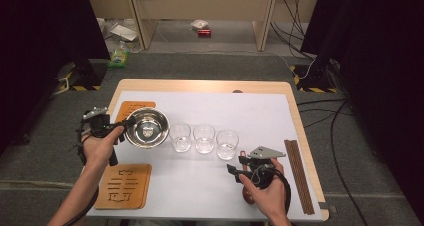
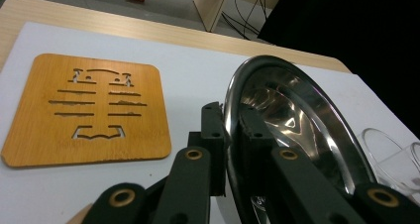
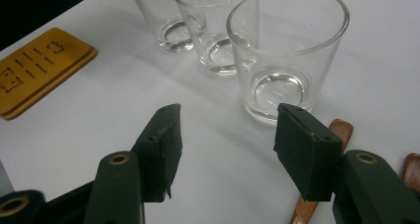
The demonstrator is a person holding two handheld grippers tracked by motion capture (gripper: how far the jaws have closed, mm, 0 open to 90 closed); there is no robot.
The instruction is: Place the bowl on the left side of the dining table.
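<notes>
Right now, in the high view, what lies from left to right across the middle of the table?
Left gripper shut on the rim of the steel bowl → first glass → second glass → third glass → right gripper, open → dark wooden sticks by the table's right edge.

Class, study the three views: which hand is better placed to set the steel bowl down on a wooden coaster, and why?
Left. The left gripper is shut on the steel bowl's rim, beside a wooden coaster. The right gripper stands open and empty before the nearest glass.
</notes>
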